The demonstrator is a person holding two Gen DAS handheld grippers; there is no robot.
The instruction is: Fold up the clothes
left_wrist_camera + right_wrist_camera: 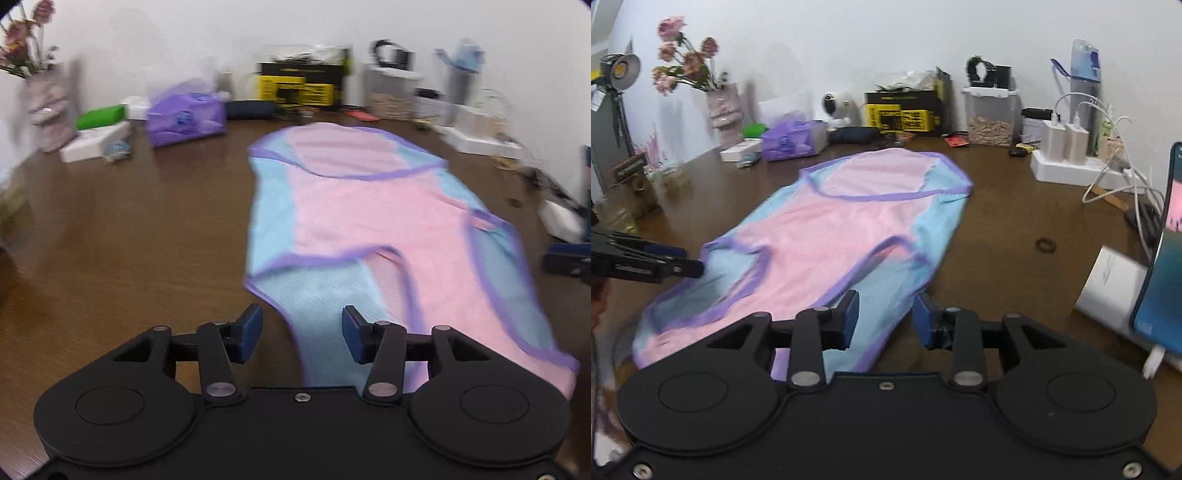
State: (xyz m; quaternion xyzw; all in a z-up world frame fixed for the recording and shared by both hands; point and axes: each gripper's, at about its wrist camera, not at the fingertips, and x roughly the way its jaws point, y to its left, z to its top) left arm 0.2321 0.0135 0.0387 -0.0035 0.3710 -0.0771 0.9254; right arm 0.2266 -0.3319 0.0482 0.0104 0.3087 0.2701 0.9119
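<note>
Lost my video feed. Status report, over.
Left gripper and right gripper open, empty. Pink-and-blue garment flat on table. Nothing on it.

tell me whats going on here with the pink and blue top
A person holds a hand-held gripper in each hand over a pink and blue garment spread flat on a brown table. Both the left hand-held gripper and the right hand-held gripper hang open at the garment's near end, gripping nothing. No fold shows yet.

A pink, blue and purple-trimmed garment (827,236) lies spread flat on the table (1015,221).
</note>
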